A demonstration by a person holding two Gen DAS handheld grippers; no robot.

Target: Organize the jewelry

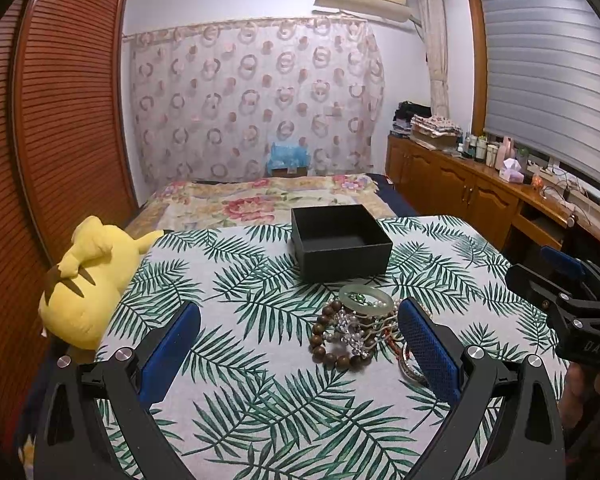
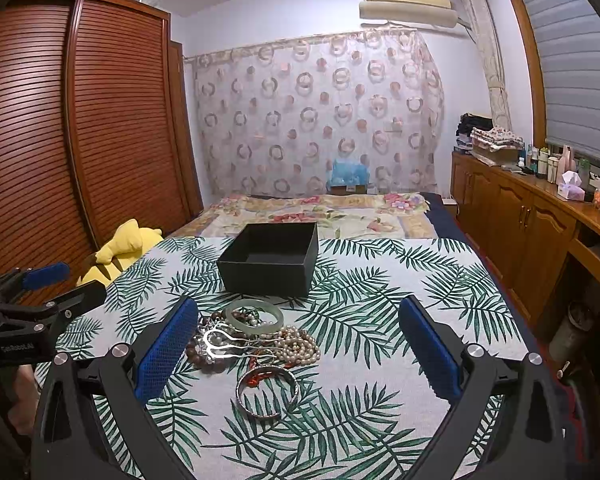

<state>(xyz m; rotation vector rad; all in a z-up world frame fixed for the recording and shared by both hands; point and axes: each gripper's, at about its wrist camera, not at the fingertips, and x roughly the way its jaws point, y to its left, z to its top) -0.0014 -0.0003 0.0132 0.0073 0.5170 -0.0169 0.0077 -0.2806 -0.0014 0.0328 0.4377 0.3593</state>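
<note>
Both hand-held grippers spread, empty: left hand-held gripper (image 1: 300, 334), right hand-held gripper (image 2: 299, 338). Lift jade bangle (image 2: 253, 314) first (lower centre, topmost), into black box (image 2: 271, 258).

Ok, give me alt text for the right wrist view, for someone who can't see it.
Right gripper, jaws open, hovers over a jewelry pile on a leaf-print cloth: jade bangle, pearls, silver bangle. An open black box sits behind; left gripper at left edge.
</note>
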